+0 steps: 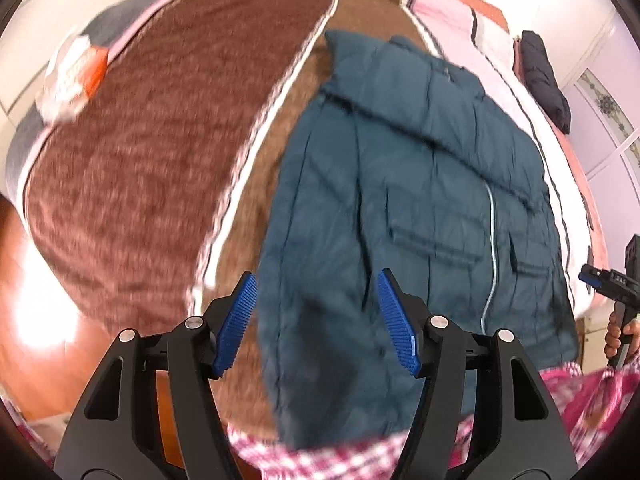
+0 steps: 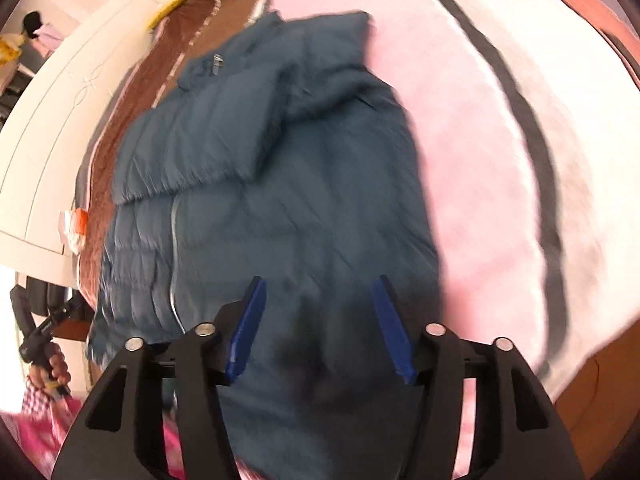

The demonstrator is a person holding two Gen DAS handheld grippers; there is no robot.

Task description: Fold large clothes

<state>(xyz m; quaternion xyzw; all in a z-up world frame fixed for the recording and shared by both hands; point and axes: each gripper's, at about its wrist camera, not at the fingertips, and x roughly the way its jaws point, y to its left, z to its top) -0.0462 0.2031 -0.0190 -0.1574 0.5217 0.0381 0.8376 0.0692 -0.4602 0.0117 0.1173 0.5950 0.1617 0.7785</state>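
A dark teal quilted jacket (image 1: 420,200) lies flat on the bed, zipper up, with a sleeve folded across its chest; it also shows in the right wrist view (image 2: 280,184). My left gripper (image 1: 316,316) is open and empty above the jacket's near left hem. My right gripper (image 2: 318,324) is open and empty above the near right hem. The right gripper also shows at the right edge of the left wrist view (image 1: 600,280), and the left gripper at the left edge of the right wrist view (image 2: 44,328).
The bed carries a brown blanket (image 1: 152,152) on the left and a pink and white blanket (image 2: 500,160) on the right. An orange and white packet (image 1: 76,76) lies on the brown blanket. A dark garment (image 1: 544,76) lies far right. A white wardrobe (image 2: 52,140) stands beyond.
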